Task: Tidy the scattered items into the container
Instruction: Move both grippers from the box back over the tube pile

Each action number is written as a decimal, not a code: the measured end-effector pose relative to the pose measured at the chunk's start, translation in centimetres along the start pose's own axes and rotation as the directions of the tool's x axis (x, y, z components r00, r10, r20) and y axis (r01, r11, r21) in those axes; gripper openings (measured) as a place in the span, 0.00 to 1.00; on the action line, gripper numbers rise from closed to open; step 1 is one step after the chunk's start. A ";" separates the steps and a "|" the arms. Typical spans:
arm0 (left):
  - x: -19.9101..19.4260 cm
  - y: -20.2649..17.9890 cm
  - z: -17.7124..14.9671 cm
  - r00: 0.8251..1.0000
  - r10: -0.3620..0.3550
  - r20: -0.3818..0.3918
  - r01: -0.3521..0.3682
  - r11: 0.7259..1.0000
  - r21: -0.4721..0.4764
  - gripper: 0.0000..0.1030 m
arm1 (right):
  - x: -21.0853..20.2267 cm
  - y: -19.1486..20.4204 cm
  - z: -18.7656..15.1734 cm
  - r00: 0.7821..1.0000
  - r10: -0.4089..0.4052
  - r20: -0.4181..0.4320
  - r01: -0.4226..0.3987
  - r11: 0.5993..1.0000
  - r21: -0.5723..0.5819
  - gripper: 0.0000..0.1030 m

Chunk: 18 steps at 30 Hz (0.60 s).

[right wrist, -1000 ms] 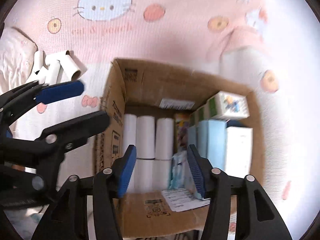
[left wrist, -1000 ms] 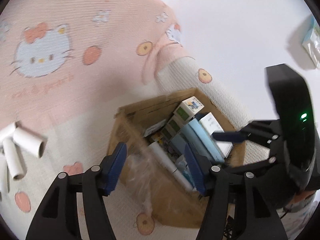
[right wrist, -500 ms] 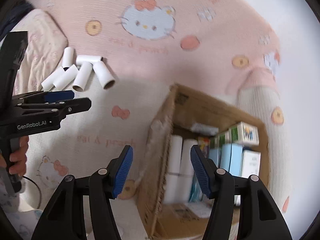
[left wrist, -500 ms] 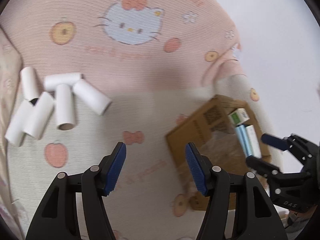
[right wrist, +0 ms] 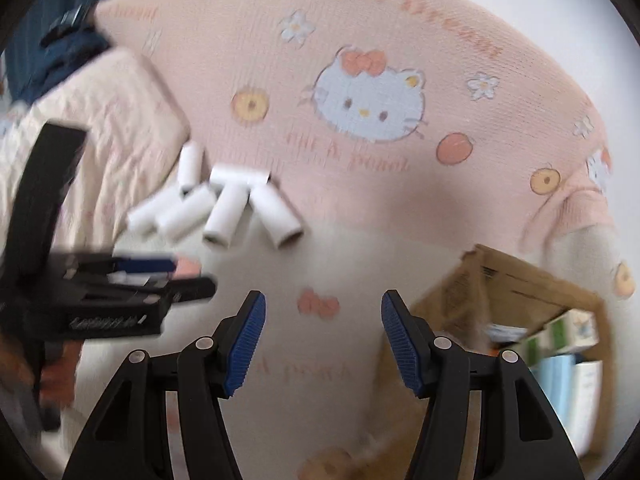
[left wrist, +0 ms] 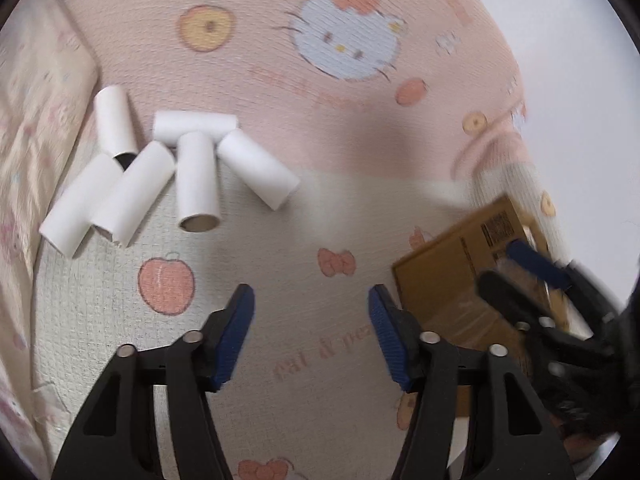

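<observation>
1. The box [right wrist: 516,320] is the container; it stands on the blanket [left wrist: 320,208], to the right of both grippers, and already holds packets and rolls.
2. The blanket is soft and uneven, so I think a roll may sink or turn when it is pushed.
3. The white rolls [left wrist: 160,176] lie in a heap at the far left, touching one another.
4. The left gripper [left wrist: 312,332] has its jaws apart and empty. It is best to take the outermost roll [left wrist: 258,168] across its middle.
5. The right gripper [right wrist: 322,340], jaws also apart and empty, should keep away from that reach.
</observation>
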State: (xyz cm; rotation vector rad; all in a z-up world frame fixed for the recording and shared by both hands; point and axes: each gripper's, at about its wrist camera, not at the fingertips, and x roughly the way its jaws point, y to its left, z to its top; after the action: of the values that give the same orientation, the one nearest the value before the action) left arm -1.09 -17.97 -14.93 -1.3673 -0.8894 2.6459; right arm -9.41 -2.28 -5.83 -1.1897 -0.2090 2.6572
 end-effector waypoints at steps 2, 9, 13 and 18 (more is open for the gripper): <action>0.5 0.9 -0.1 1.000 0.016 -0.006 -0.016 0.999 -0.032 0.34 | 1.6 0.3 -1.3 0.998 0.056 0.033 -0.058 0.996 0.063 0.57; 2.7 4.8 0.6 1.000 -0.020 -0.003 0.020 0.980 -0.196 0.25 | 5.4 3.2 -3.1 0.988 -0.027 0.152 0.022 0.999 0.035 0.57; 3.3 5.8 1.4 0.999 0.009 0.049 0.001 0.981 -0.193 0.12 | 6.5 4.1 -2.6 0.971 -0.050 0.233 0.026 0.994 0.103 0.58; 3.9 7.3 2.2 0.998 0.010 0.069 0.006 0.975 -0.223 0.12 | 9.1 4.8 -0.9 0.974 -0.021 0.226 -0.004 0.994 0.109 0.60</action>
State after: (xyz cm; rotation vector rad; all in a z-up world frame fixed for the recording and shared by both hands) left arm -3.52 -24.02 -20.54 -1.3228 -1.2280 2.6780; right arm -15.33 -4.48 -13.98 -0.8492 -0.1032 2.7553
